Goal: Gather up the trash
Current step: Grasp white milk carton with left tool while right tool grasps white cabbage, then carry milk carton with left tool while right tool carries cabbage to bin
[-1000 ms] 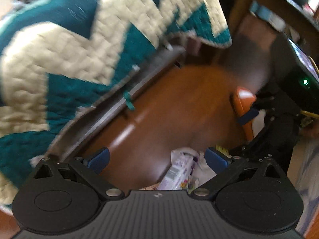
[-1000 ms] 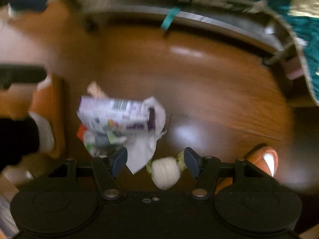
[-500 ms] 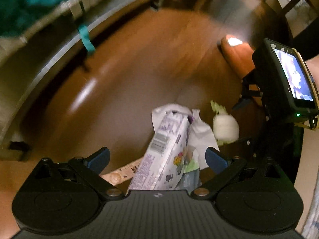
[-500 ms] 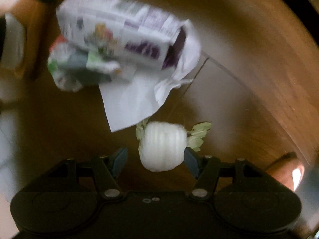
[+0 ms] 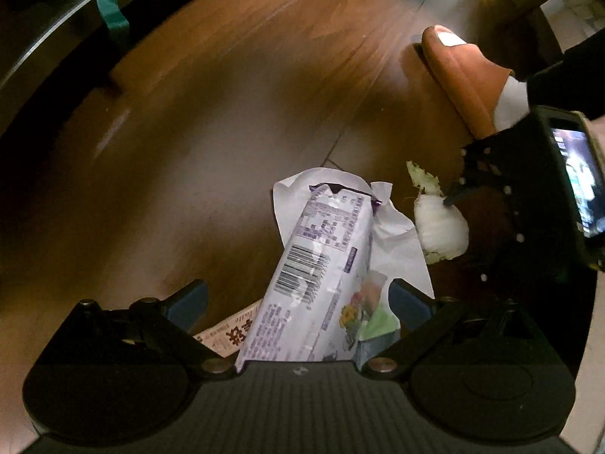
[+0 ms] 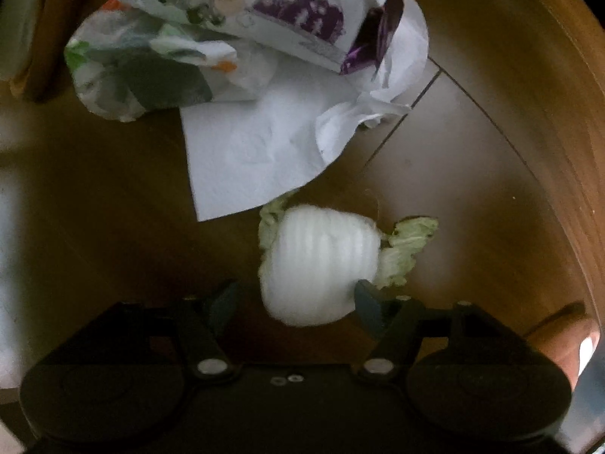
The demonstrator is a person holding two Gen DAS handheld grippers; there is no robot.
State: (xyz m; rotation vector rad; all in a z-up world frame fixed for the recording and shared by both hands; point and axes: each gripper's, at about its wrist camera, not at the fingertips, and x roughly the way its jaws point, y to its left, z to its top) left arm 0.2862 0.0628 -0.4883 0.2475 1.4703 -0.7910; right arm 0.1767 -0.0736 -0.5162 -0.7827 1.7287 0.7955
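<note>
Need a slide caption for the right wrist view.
Open right gripper straddles a white cabbage stump on the wooden floor, beside a tissue.

floor (image 5: 234, 121): glossy brown wood | carton (image 5: 317, 265): printed, slightly shiny card | napkin (image 6: 257, 151): matt embossed paper | cabbage stump (image 6: 321, 265): ribbed, pale, moist-looking | slipper (image 5: 465, 75): smooth tan

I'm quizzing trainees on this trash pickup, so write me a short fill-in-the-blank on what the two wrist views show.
1. The purple-and-white carton lies on top of a white ____.
2. The right tool straddles a white cabbage stub with its jaws ____.
3. All the trash lies on a ____ floor.
4. An orange ____ stands on the floor beyond the stub.

Missing words: paper napkin; open; wooden; slipper
</note>
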